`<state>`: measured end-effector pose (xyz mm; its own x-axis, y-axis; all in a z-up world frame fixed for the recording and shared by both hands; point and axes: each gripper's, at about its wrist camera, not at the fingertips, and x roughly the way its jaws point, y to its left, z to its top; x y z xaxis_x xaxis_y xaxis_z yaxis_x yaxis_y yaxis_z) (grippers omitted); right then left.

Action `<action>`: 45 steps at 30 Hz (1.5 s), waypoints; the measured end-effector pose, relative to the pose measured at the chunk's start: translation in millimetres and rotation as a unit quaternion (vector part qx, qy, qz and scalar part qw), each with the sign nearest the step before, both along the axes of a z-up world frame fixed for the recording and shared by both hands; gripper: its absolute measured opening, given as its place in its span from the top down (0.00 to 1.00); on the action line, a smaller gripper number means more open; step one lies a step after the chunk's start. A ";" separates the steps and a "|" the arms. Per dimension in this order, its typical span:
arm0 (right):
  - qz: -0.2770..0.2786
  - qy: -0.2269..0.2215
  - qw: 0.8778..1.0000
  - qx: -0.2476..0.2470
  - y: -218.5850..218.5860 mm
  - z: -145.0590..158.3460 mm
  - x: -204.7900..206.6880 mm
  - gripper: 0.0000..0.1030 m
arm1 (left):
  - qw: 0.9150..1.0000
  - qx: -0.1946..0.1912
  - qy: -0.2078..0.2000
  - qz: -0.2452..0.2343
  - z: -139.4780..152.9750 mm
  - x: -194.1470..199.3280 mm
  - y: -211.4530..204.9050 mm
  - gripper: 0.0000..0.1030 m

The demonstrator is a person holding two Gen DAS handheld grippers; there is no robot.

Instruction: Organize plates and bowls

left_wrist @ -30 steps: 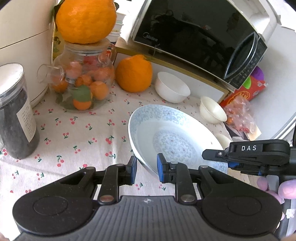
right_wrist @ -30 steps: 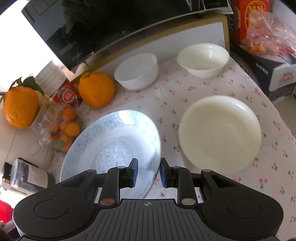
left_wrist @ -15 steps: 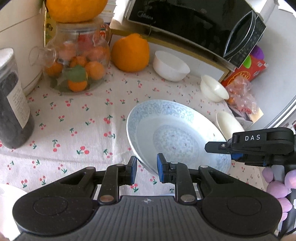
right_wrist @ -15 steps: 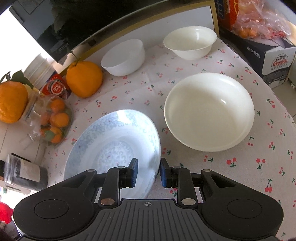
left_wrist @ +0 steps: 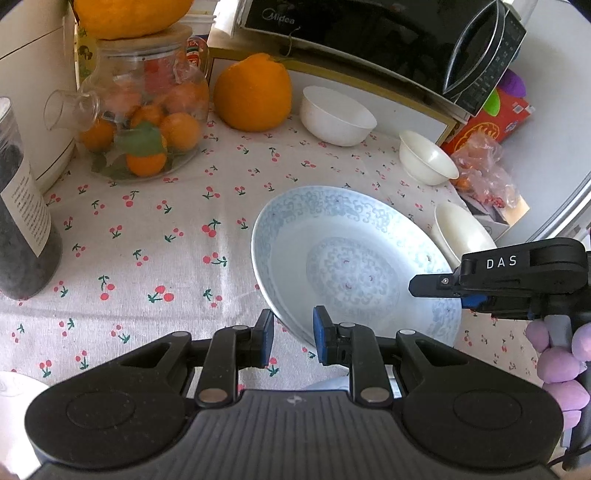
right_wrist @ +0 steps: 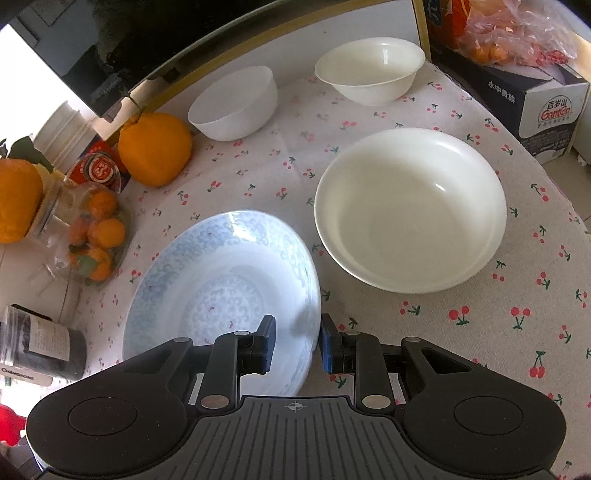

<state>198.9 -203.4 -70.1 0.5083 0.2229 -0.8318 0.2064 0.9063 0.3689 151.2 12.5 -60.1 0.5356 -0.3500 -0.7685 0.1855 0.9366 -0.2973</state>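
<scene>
You held the blue-patterned plate [right_wrist: 225, 291] by its near rim with your right gripper [right_wrist: 294, 343]; one pad sat inside the rim and one outside, pinching the edge. The plate was tilted, with its far edge low over the cherry-print tablecloth [right_wrist: 480, 332], and it contained nothing.

Your left gripper [left_wrist: 293, 339] sat at the plate's [left_wrist: 351, 266] near-left rim. Its fingers [left_wrist: 266, 341] stood narrowly parted, with the rim passing between them; you could not tell from these views whether the pads touched it.

Containers on the cloth:
- A cream plate [right_wrist: 410, 210], deep and empty, lay flat just beside the blue-patterned plate, on its right.
- A white bowl [right_wrist: 234, 103], empty, stood near the microwave [left_wrist: 388, 40].
- A cream bowl [right_wrist: 369, 70], also empty, stood to the right of the white bowl, apart from it.
- A glass teapot [left_wrist: 144, 122] held small oranges and a green leaf. A large orange [left_wrist: 129, 14] rested on its lid.
- A clear canister [left_wrist: 22, 229] held dark contents that could not be identified.

A second large orange [left_wrist: 253, 92] sat loose on the cloth between the teapot and the white bowl.
</scene>
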 end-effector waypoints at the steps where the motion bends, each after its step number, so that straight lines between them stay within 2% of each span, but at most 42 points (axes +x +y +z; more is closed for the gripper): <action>1: -0.001 -0.001 1.000 0.001 -0.3 -0.4 -0.1 0.76 | 1.000 0.001 -0.001 0.000 -0.3 -0.1 -0.5 0.81; 7: -0.003 -0.010 1.000 0.011 -4.0 -4.3 1.6 0.76 | 1.000 0.019 -0.017 0.000 -4.2 0.4 -6.4 0.81; 14: 0.012 -0.017 1.000 -0.024 5.5 -5.3 3.6 0.76 | 0.998 0.056 -0.036 -0.007 -6.8 1.0 -13.9 0.82; 22: 0.014 -0.021 0.999 -0.023 5.2 -4.6 3.2 0.74 | 0.998 0.054 -0.033 -0.007 -6.0 2.8 -12.6 0.80; 26: 0.013 -0.024 0.999 -0.021 3.6 -2.2 2.6 0.71 | 0.997 0.069 -0.037 -0.008 -4.4 0.9 -12.9 0.70; 28: 0.019 -0.026 0.999 -0.019 3.4 -0.3 1.6 0.62 | 0.997 0.071 -0.035 -0.007 -4.0 0.4 -11.2 0.58; 30: 0.027 -0.030 0.999 -0.021 4.8 2.8 0.0 0.52 | 0.997 0.074 -0.034 -0.006 -3.2 -1.1 -9.1 0.49; 34: 0.048 -0.041 0.998 -0.025 8.3 11.7 -6.1 0.38 | 0.996 0.081 -0.036 -0.005 1.5 -6.4 -6.3 0.33; 36: 0.056 -0.047 0.997 -0.025 10.0 16.5 -10.4 0.30 | 0.996 0.081 -0.038 -0.007 4.7 -9.9 -5.1 0.28; 43: 0.078 -0.061 0.995 -0.024 11.9 32.0 -26.1 0.18 | 0.994 0.100 -0.048 -0.020 14.9 -26.2 -5.1 0.09; 45: 0.081 -0.066 0.994 -0.024 10.5 35.9 -32.3 0.16 | 0.993 0.105 -0.051 -0.019 18.3 -31.4 -3.6 0.07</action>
<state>166.6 -192.9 -34.2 0.5747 0.2718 -0.7719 0.0091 0.9411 0.3381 119.8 9.0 -41.8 0.6036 -0.2095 -0.7693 0.2417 0.9675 -0.0739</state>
